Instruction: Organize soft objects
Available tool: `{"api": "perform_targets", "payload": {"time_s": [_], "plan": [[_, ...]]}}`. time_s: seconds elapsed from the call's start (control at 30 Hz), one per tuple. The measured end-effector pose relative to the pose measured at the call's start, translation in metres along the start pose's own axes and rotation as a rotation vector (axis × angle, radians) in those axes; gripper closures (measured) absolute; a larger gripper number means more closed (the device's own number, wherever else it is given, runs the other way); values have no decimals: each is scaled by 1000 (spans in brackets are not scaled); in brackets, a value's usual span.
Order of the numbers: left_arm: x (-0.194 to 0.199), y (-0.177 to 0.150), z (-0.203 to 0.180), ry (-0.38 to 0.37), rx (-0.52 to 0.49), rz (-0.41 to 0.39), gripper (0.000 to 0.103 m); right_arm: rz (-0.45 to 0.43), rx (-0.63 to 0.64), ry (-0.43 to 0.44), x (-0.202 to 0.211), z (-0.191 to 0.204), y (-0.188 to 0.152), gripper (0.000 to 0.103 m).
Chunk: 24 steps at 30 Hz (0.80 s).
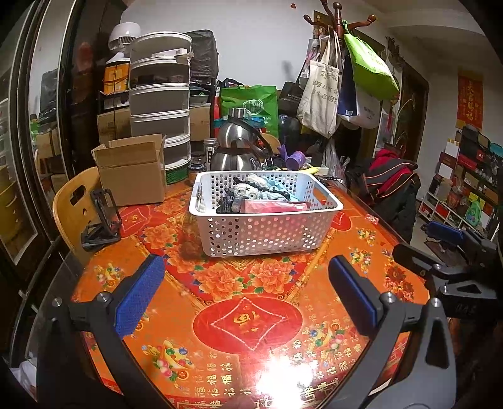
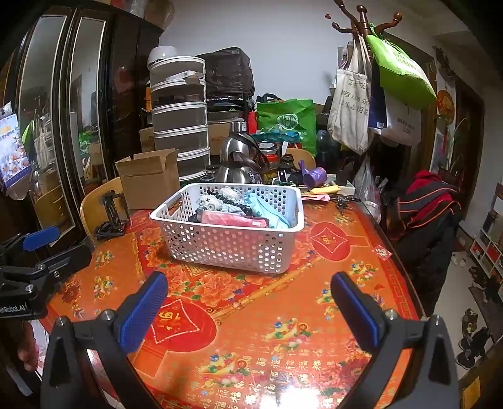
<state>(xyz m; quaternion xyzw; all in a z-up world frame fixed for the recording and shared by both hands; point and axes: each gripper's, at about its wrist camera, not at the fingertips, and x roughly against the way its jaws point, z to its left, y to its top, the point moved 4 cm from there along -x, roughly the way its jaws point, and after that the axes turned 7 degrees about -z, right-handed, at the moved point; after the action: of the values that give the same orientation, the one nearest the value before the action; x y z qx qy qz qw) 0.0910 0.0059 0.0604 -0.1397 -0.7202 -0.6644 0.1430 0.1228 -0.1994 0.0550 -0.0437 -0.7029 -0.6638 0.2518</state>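
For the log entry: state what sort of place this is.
Probably a lived-in home dining room: a table under a festive orange cloth, a steel kettle, a coat rack hung with tote bags.

A white wall [image 1: 251, 41] backs a round table [image 1: 251, 330] under a red and orange cloth. A dark mirrored wardrobe [image 2: 63, 110] stands at the left, with a wooden chair [image 1: 70, 210] beside the table. At the right, a coat rack [image 2: 364, 28] holds bags, and low shelves [image 1: 456, 201] line a pale floor [image 2: 465, 302].
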Motion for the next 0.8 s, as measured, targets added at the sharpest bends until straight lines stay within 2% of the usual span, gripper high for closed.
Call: {"api": "perform_targets", "payload": {"time_s": [0.8], "plan": [[-3, -5, 3, -6, -3, 4, 0, 0, 2, -3, 1, 0, -1, 0]]}}
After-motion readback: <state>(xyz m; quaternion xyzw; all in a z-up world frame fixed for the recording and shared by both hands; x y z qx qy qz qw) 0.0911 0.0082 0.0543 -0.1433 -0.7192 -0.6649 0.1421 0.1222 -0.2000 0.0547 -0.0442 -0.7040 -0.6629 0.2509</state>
